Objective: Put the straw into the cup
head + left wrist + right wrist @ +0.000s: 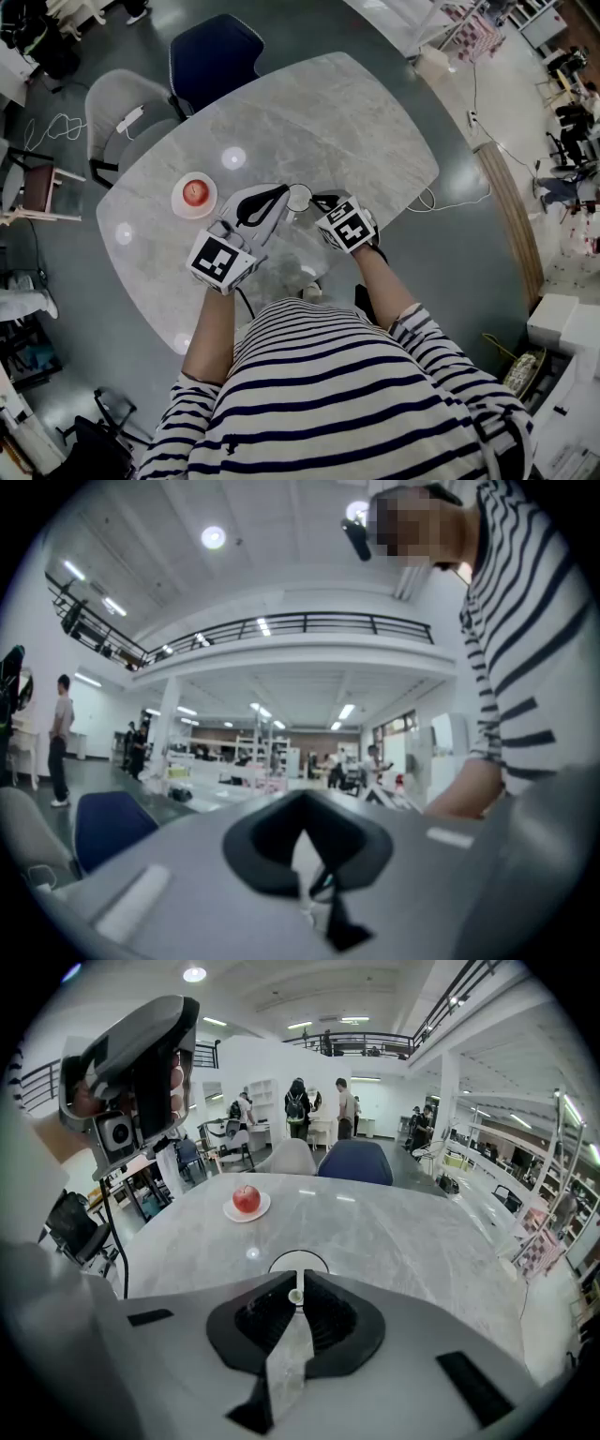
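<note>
An apple [193, 191] on a plate [176, 205] lies left of the cup [298, 1262]. The right gripper [298, 1283] is clamped on the straw [296, 1295], just before the cup. The left gripper [306, 841] pinches a pale strip [302, 857].

Pale grey veined marble table [375, 131], red apple [193, 191], navy-and-white striped shirt [328, 394].
White plate [176, 200]; white straw [295, 1295] in clear wrapper [286, 1363]; navy chair [211, 56]; pale grey chair [122, 112].

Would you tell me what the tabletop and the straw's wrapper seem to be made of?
The tabletop: probably polished marble or an imitation; grey veining, mirrored ceiling lights. The wrapper around the straw: likely thin clear plastic film; translucent, crinkled.
</note>
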The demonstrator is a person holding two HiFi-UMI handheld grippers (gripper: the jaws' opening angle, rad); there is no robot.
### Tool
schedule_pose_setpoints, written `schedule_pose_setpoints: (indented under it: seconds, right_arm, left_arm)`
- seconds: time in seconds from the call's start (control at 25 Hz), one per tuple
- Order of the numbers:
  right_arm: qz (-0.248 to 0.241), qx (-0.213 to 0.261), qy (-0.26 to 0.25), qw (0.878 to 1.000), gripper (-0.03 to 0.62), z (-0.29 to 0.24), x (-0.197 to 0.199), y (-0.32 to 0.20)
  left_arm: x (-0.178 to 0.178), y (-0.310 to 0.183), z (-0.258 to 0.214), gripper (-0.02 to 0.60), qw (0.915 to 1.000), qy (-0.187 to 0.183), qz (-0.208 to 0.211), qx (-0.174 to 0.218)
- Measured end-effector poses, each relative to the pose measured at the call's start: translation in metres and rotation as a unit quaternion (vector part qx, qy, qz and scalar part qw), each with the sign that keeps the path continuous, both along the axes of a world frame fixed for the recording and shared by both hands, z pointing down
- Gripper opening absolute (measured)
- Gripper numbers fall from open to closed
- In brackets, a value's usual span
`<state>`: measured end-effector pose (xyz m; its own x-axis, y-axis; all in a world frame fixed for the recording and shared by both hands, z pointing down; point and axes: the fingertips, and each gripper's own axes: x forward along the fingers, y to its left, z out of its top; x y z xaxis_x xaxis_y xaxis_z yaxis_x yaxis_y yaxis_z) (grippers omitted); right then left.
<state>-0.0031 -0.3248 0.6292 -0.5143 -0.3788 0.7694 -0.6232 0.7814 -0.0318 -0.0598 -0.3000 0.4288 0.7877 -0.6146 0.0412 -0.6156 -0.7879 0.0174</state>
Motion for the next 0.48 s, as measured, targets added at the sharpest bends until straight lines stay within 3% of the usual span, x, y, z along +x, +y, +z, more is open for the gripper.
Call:
schedule_pose_setpoints:
  seconds: [0.48]
  right_arm:
    - [-0.010, 0.002, -0.004, 1.000, 0.025, -0.0003, -0.0046, 0.0006]
  left_arm:
    - [0.0017, -0.0004, -0.0010, 0.006, 1.0000, -0.002, 0.001, 0.000]
